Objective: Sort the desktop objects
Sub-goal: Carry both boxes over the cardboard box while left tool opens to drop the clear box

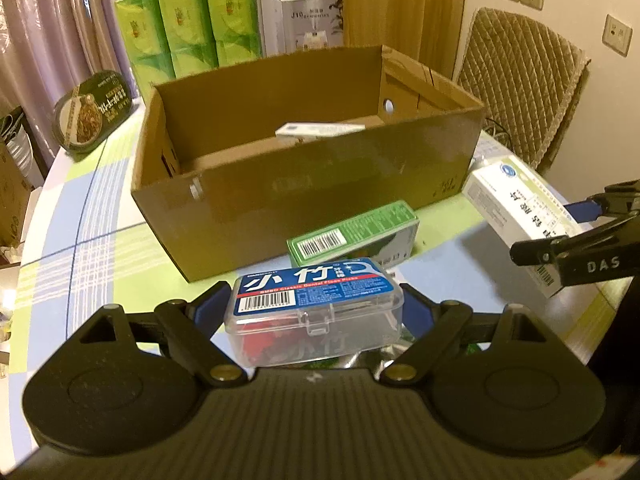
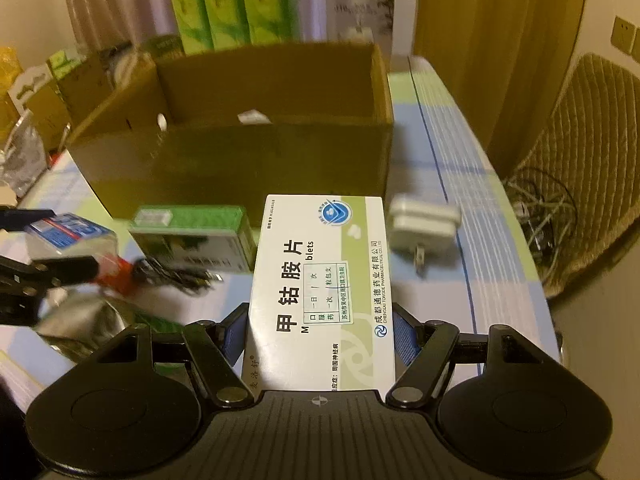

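Observation:
My left gripper (image 1: 316, 312) is shut on a clear plastic floss-pick case (image 1: 314, 304) with a blue label, held above the table in front of the open cardboard box (image 1: 304, 196). My right gripper (image 2: 320, 328) is shut on a white and green medicine box (image 2: 320, 280), also in front of the cardboard box (image 2: 236, 160). The medicine box (image 1: 520, 216) and right gripper (image 1: 576, 240) show at the right of the left wrist view. A green carton (image 1: 354, 236) lies on the table by the box's front wall. A white pack (image 1: 316, 130) lies inside the box.
A white charger plug (image 2: 420, 228) lies on the checked tablecloth (image 2: 460, 160) right of the medicine box. A foil pouch (image 2: 84, 320) and a black cable (image 2: 176, 276) lie at left. Green tissue packs (image 1: 192, 28) stand behind the box. A padded chair (image 1: 520, 80) stands at right.

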Demonstrator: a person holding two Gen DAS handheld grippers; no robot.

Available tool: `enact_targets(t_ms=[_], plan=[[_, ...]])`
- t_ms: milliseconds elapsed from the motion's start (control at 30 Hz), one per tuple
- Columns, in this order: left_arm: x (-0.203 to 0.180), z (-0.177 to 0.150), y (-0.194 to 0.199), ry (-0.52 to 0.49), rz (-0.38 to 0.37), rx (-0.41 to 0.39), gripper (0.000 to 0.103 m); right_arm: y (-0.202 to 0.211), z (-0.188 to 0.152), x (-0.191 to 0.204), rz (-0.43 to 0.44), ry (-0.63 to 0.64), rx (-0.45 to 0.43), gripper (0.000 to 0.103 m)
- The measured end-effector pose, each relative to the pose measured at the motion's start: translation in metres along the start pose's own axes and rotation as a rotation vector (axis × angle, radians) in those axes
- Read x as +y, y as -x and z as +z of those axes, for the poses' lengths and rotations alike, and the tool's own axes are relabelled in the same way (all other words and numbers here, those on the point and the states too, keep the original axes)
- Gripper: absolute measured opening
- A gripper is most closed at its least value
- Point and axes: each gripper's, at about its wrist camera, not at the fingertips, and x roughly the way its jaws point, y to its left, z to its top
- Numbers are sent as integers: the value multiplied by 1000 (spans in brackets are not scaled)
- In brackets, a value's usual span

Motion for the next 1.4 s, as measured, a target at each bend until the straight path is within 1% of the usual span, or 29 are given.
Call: enact_targets(t_ms=[233,500,667,833,1033,1233,1400], plan=[[8,24,10,-2,12,-52,85,17,36,7,24,26,-76,68],[26,72,11,13,19,-129,85,12,94,7,48,52,-136,68],[41,108,-3,34,35,-163,85,-9,135,8,50,73,-152,68],[58,134,-24,66,52,-177,85,-42,160,5,72,49,-114,68],[72,144,-49,80,70,-162,86,-72,173,11,99,50,-80,68],[79,135,-70,95,64,-137,86,-94,170,21,116,50,-46,68],[82,128,-77,100,92,-130,86,-102,167,23,132,34,-31,68]])
